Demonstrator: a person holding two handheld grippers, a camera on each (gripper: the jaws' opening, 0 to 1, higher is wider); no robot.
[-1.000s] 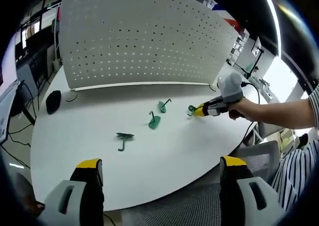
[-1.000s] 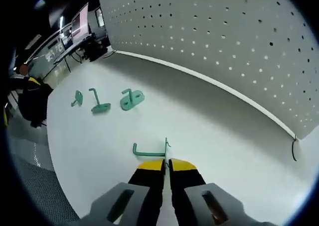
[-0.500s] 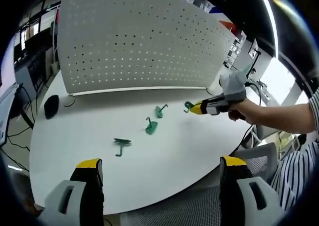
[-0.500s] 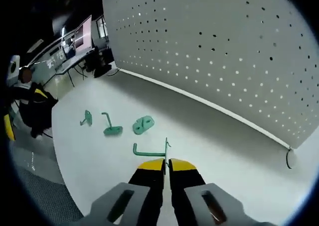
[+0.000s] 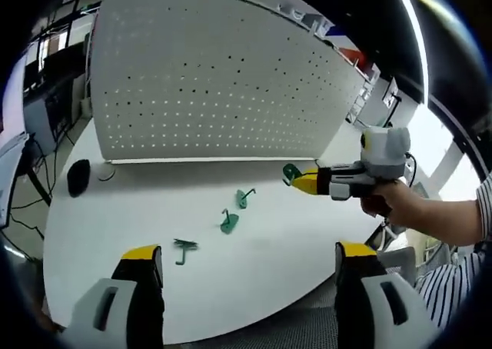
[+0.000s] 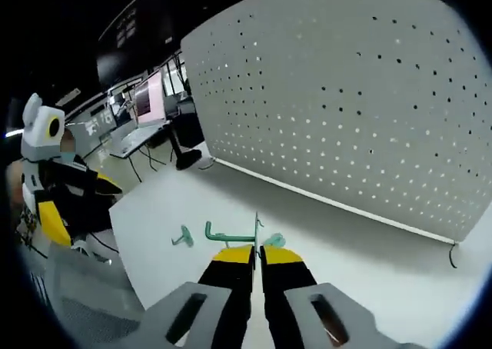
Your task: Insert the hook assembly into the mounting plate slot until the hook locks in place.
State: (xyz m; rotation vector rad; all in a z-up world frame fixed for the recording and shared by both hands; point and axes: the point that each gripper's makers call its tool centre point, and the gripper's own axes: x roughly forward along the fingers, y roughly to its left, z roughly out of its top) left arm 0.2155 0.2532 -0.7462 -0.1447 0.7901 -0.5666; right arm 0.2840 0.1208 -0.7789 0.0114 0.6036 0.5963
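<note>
A big white pegboard [image 5: 215, 72] stands upright at the back of the round white table [image 5: 292, 249]. Three green hooks lie loose on the table: one [image 5: 184, 247] nearest me, one [image 5: 227, 222] in the middle, one [image 5: 244, 197] farthest. My right gripper [image 5: 296, 181] comes in from the right, above the table, shut on a fourth green hook [image 5: 290, 172]. In the right gripper view, the gripper [image 6: 256, 250] pinches that hook [image 6: 229, 235], which points at the pegboard [image 6: 346, 111]. My left gripper [image 5: 248, 250] stands open and holds nothing, near the table's front edge.
A black mouse-like object [image 5: 77, 176] and a loop of cable [image 5: 108, 174] lie at the pegboard's left foot. Desks with monitors [image 6: 146, 103] stand behind the table. A person's hand [image 5: 400, 203] holds the right gripper. Chairs stand at the table's near right edge.
My right gripper has lifted the green hook off the table and now holds it higher, facing the pegboard. The three loose hooks have stayed where they were.
</note>
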